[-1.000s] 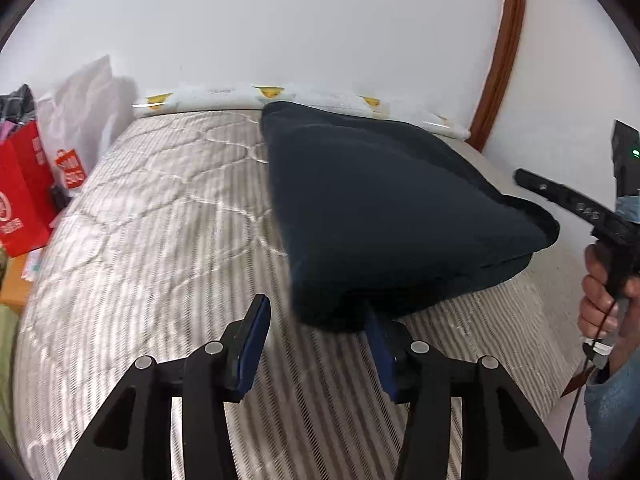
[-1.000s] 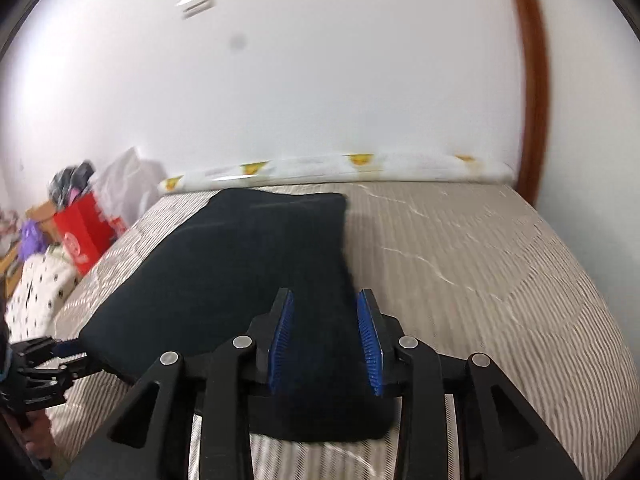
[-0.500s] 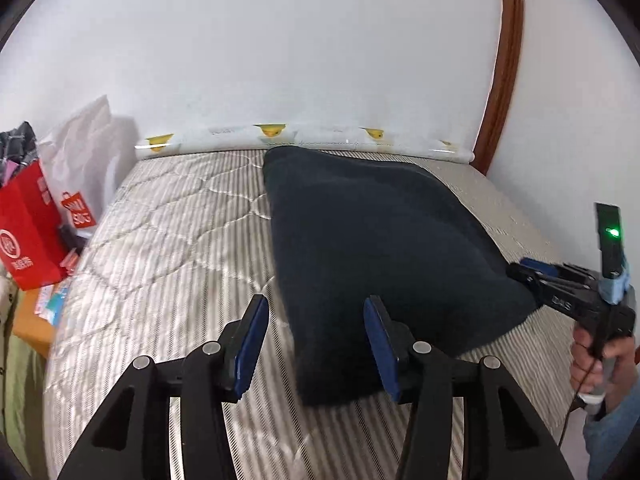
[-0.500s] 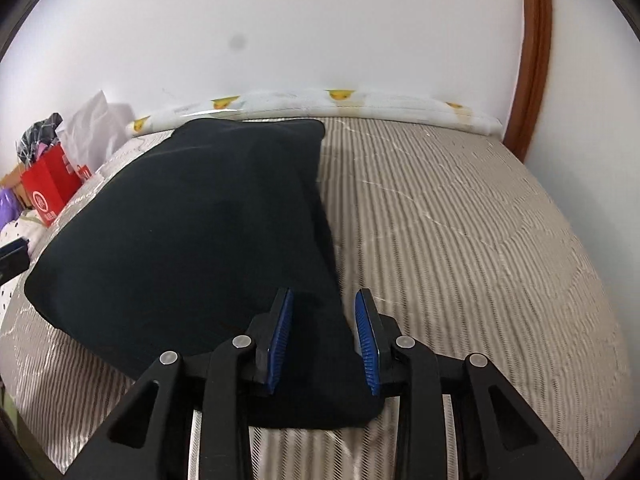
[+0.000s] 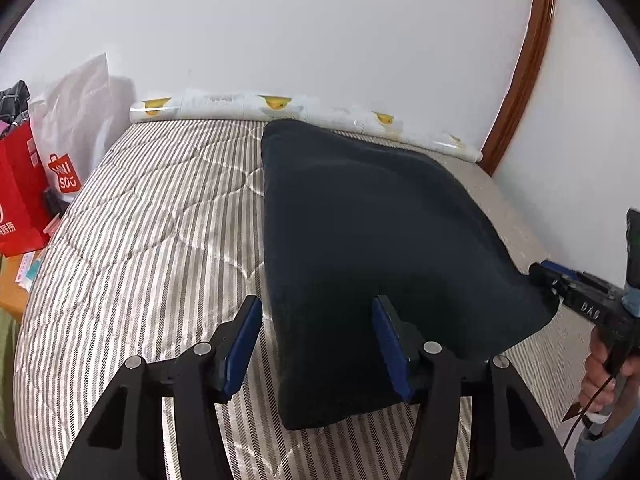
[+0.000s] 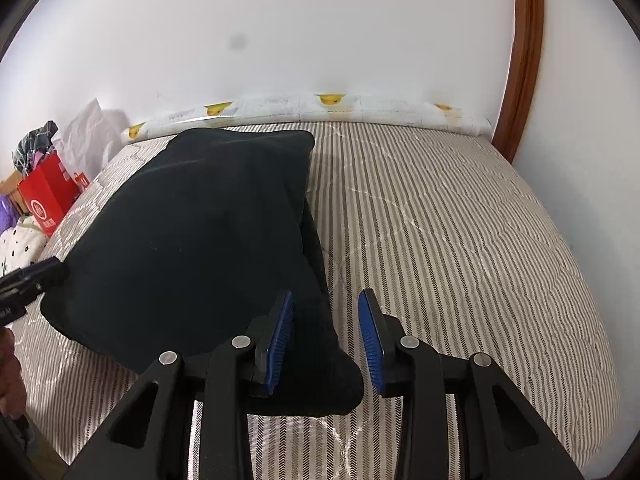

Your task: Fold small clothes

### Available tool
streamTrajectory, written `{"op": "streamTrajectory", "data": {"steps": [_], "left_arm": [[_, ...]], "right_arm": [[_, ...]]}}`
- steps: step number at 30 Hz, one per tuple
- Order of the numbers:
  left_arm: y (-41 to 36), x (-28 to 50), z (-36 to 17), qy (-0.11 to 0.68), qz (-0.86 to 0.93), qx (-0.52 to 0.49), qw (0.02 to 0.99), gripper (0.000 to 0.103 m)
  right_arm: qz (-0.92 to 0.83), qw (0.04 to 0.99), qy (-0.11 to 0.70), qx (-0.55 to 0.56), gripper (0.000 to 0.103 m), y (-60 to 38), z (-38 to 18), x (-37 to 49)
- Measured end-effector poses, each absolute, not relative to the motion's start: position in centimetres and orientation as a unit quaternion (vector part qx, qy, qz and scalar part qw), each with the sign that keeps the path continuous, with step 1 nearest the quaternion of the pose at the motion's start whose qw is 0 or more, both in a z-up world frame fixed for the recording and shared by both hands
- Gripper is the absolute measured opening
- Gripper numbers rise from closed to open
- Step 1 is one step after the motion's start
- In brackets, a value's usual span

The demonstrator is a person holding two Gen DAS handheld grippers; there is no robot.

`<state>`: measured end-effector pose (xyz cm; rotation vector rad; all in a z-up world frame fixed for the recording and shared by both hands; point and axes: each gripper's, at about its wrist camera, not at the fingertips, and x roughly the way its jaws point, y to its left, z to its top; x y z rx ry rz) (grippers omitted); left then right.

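A dark navy garment (image 5: 360, 236) lies folded flat on the striped mattress (image 5: 152, 240); it also shows in the right wrist view (image 6: 200, 232). My left gripper (image 5: 316, 340) is open with the garment's near left corner between its blue pads, not pinched. My right gripper (image 6: 325, 340) is open at the garment's near right corner, the cloth lying between the pads. In the left wrist view the right gripper (image 5: 576, 292) sits at the garment's right corner. In the right wrist view the left gripper (image 6: 28, 280) sits at the left corner.
A rolled white mat with yellow prints (image 5: 304, 112) lies along the wall at the mattress's far edge. Red and white shopping bags (image 5: 24, 192) stand left of the bed. A brown wooden frame (image 5: 524, 64) rises at the right. Bare mattress (image 6: 440, 220) lies right of the garment.
The garment has come down from being held up to lying flat on the mattress. Both grippers have opened wider and let go of its near corners.
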<state>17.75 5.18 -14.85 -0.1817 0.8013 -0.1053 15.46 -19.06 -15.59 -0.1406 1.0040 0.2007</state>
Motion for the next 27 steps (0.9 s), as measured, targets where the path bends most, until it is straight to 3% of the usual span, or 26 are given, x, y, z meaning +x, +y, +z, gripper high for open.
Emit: {"op": "streamTrajectory", "data": {"steps": [4, 11, 23, 25, 27], "left_arm": [[5.4, 17.8, -14.7, 0.396, -0.053, -0.093, 0.912, 0.056], [7.3, 19.8, -13.3, 0.404, -0.036, -0.092, 0.91, 0.057], [8.0, 23.2, -13.8, 0.415, -0.048, -0.089, 0.904, 0.062], [7.7, 23.5, -14.2, 0.42, -0.053, -0.087, 0.902, 0.062], [7.6, 23.7, -14.3, 0.421, -0.055, -0.086, 0.901, 0.062]], "right_arm": [[0.095, 0.87, 0.478, -0.067, 0.036, -18.9, -15.2, 16.0], [0.102, 0.869, 0.48, -0.065, 0.053, -17.8, -14.4, 19.8], [0.154, 0.822, 0.547, -0.04, 0.054, -15.0, -18.5, 26.8], [0.154, 0.82, 0.55, -0.047, 0.049, -14.5, -19.1, 26.7], [0.163, 0.819, 0.548, -0.048, 0.029, -14.2, -19.3, 26.5]]}}
